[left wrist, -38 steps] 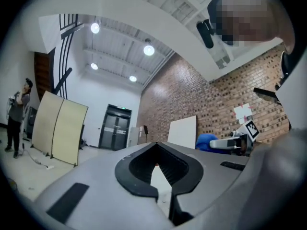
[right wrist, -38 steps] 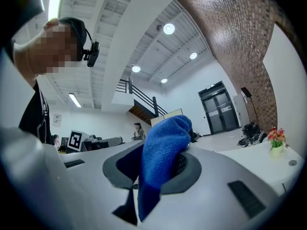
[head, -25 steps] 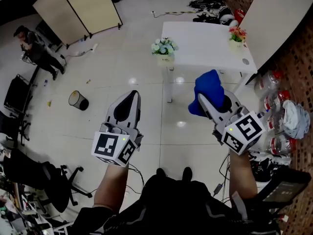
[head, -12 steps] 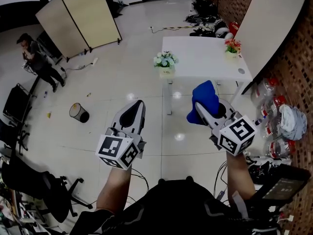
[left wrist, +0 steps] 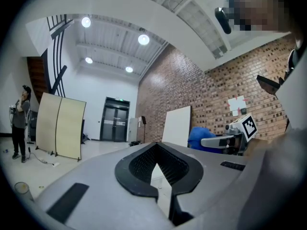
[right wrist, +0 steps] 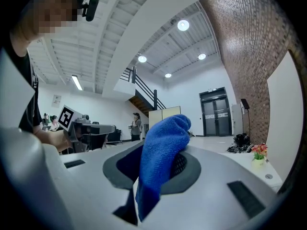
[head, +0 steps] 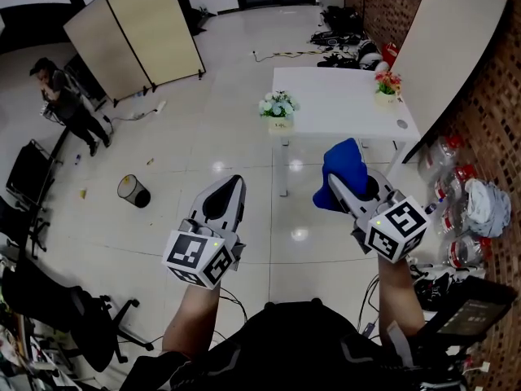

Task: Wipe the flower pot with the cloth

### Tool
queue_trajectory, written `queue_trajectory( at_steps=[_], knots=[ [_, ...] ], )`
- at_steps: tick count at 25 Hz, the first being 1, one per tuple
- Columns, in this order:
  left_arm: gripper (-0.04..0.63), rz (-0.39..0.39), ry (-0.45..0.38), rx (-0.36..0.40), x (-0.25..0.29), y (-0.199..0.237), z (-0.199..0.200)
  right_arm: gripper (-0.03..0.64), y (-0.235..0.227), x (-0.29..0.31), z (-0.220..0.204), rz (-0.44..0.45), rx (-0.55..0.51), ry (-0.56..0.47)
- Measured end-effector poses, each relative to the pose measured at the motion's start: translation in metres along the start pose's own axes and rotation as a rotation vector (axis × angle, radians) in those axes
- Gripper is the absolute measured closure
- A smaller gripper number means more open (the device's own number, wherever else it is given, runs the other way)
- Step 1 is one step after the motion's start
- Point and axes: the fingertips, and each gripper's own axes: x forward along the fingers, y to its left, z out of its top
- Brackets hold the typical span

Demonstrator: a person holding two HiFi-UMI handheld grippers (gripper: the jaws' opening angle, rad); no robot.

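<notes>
head view: left gripper (head: 234, 182), jaws pressed together with nothing in them, carried level in front of the body, judged the spare tool kept free to steady a pot; right gripper (head: 335, 181), level, jaws pinching a blue cloth (head: 342, 163) by its lower part, so a loose bunch stands past the tips as a wiping pad; white table (head: 342, 108), well ahead across the floor; flower pot with pale blooms (head: 278, 111) at its near left corner; flower pot with red blooms (head: 386, 86) toward its far right side; which pot is meant cannot be told; both well apart from the blue cloth, so wiping not yet begun, approach to the white table judged the step in hand; waste bin (head: 132, 190), folding screen (head: 134, 31) and standing person (head: 69, 104) off to the left

left gripper view: jaws closed on each other, nothing between the pads; right gripper and blue cloth off to the right; double door (left wrist: 115, 121) beyond

right gripper view: blue cloth clamped between the pads, folded end rising above them; flower pot with red blooms on the white table at far right, small and distant
</notes>
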Motion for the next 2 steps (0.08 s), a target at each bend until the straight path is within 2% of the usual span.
queue_trajectory(
  at_steps=[2],
  knots=[
    [0.591,-0.004,0.005,-0.004,0.0,-0.0022,-0.0004,0.54,-0.0019,-0.0021,0.0001,0.002,0.006,-0.005]
  ],
)
